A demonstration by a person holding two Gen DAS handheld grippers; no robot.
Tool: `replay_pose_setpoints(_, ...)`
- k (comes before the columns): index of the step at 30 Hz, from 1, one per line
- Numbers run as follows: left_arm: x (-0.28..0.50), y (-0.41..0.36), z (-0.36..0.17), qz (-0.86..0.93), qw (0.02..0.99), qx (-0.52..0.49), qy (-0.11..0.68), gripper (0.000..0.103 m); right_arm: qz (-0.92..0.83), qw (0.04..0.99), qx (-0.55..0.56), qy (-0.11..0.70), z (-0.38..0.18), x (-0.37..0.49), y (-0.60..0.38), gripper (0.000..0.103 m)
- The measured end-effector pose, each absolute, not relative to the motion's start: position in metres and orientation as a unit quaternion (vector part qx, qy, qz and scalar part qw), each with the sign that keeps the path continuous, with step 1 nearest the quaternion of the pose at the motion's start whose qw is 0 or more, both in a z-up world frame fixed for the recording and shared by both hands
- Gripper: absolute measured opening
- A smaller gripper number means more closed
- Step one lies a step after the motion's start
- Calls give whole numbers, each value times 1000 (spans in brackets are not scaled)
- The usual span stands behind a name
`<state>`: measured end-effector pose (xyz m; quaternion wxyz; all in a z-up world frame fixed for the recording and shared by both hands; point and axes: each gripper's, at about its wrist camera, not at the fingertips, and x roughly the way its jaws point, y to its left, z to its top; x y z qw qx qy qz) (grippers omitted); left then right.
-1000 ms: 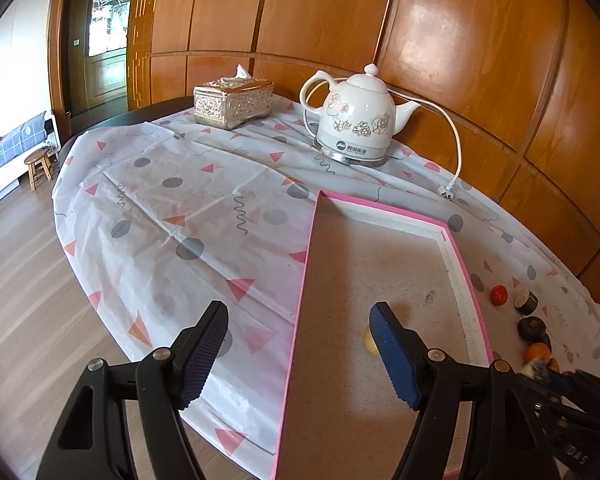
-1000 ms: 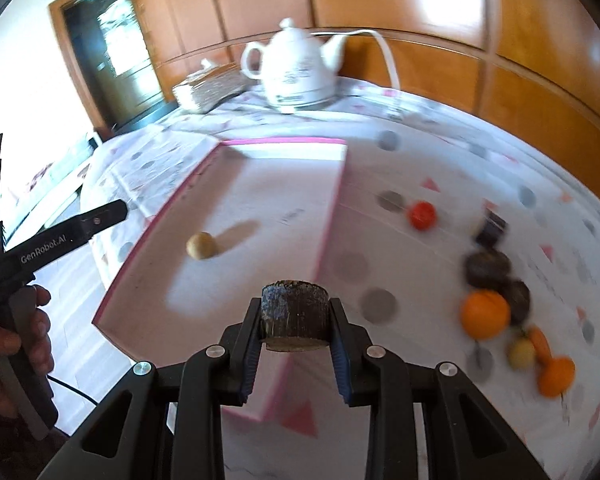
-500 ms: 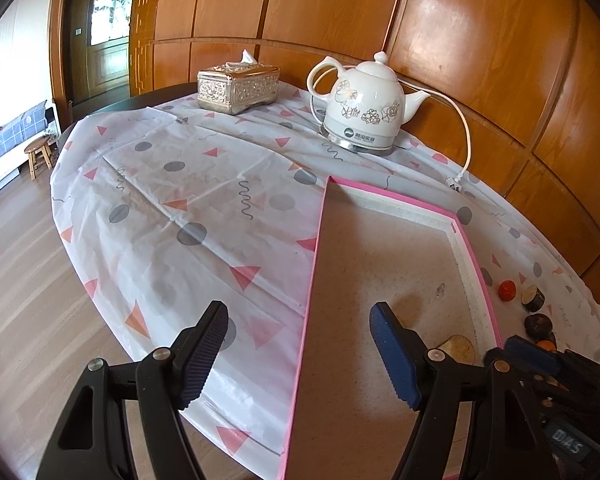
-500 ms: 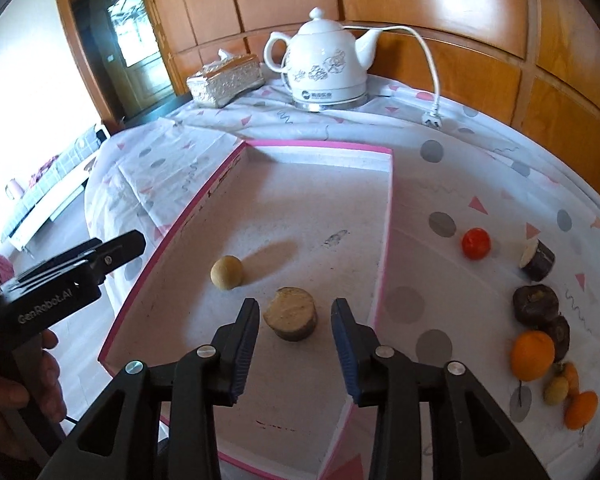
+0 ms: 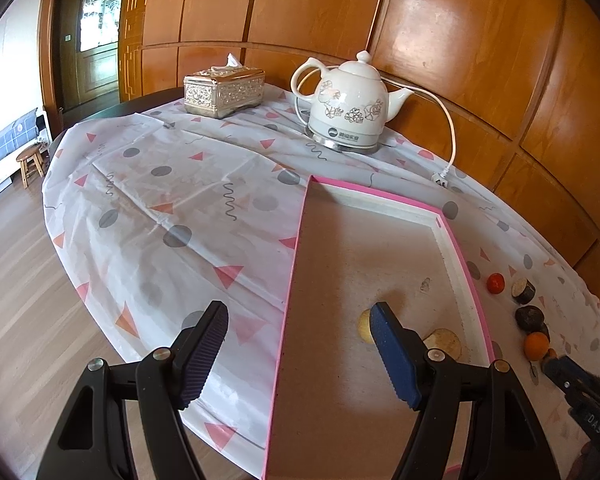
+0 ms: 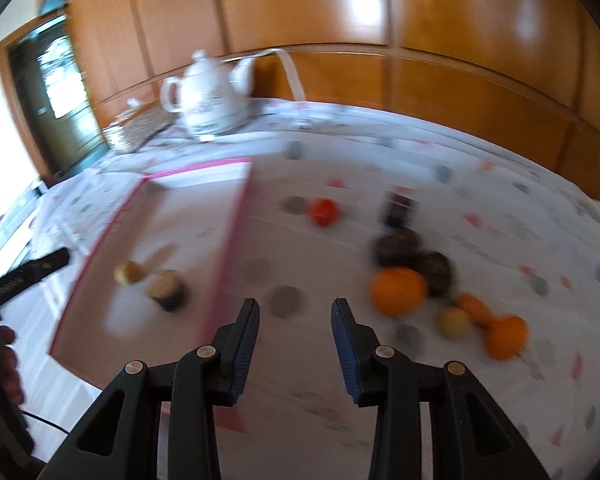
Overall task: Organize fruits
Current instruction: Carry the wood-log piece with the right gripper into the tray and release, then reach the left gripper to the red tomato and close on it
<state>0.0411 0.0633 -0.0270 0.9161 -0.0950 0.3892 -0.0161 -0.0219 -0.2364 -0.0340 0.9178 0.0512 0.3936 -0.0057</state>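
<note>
A pink-rimmed tray [image 5: 456,236] [image 6: 224,240] lies on the table. In it sit a small tan round fruit [image 6: 129,272] [image 5: 363,326] and a cut dark fruit half [image 6: 168,289] [image 5: 444,342]. My right gripper [image 6: 295,334] is open and empty, above the cloth just right of the tray's edge. Right of the tray lie a red fruit [image 6: 323,211] [image 5: 495,283], dark fruits [image 6: 396,244] [image 5: 529,316], oranges [image 6: 398,291] [image 5: 536,345] and a small pale fruit [image 6: 454,322]. My left gripper [image 5: 300,354] is open and empty over the tray's near left edge.
A white electric kettle [image 5: 350,110] [image 6: 212,98] with a cord stands at the back. A gilded tissue box [image 5: 224,92] is left of it. The patterned tablecloth [image 5: 172,200] drops off at the near left edge, above wooden floor. Wood panelling runs behind.
My right gripper has drawn back and swung right, off the tray and toward the loose fruits, leaving the cut dark fruit half in the tray. The left gripper has barely moved.
</note>
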Motion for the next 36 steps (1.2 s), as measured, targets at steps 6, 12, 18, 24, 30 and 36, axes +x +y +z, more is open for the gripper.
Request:
replay_pose_setpoints(6,39,59,-27,-20,916,-89,390,74,-95,908,72,401,-52,-49,-291,38)
replay_pose_setpoints(12,38,54,-30,-24,915,-82,394,74,-191,895,108,388,-60,-84,-349,38)
replay_pose_setpoints(18,36,43,-31,-36,915,-65,398,74,-297,872,138,363,-61,-116,-408,38)
replay_pose_setpoints(24,36,29,-28,-56,914,-46,399,74,-382,836,168,357,-73,-138,-457,38)
replay_pose_setpoints(30,42,-1,-18,-102,912,-13,396,73,-431,806,191,359,-92,-149,-490,38)
replay_pose_setpoints(36,54,-38,-6,-153,906,9,395,68,-441,810,188,338,-102,-154,-492,49)
